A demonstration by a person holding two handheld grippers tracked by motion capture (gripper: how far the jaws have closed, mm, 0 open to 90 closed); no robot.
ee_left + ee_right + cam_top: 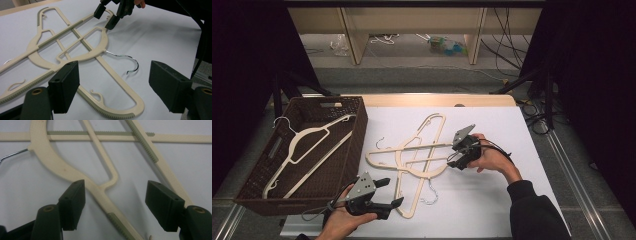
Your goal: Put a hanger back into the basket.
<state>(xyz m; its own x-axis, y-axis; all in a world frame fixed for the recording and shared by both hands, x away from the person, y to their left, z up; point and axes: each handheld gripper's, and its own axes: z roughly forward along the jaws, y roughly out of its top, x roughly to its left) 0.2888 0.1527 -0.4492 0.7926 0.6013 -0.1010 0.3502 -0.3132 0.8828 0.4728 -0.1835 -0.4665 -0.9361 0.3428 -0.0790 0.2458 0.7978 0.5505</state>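
Two cream plastic hangers lie crossed on the white table (492, 130). One hanger (419, 147) runs left to right, the other hanger (412, 192) runs front to back with its metal hook (127, 58) near the front. My right gripper (452, 156) sits low at their right side, open, and a hanger's curved arm (98, 191) passes between its jaws without the pads touching it. My left gripper (393, 191) hovers at the front left, open and holding nothing, facing the hook (429, 197). A third cream hanger (307, 150) lies in the brown basket (359, 135).
The woven basket takes up the table's left side, its wall close to the hangers. Bare white surface lies right of and in front of the right hand. Behind the table are wooden shelf legs (354, 40), cables (512, 45) and dark stands.
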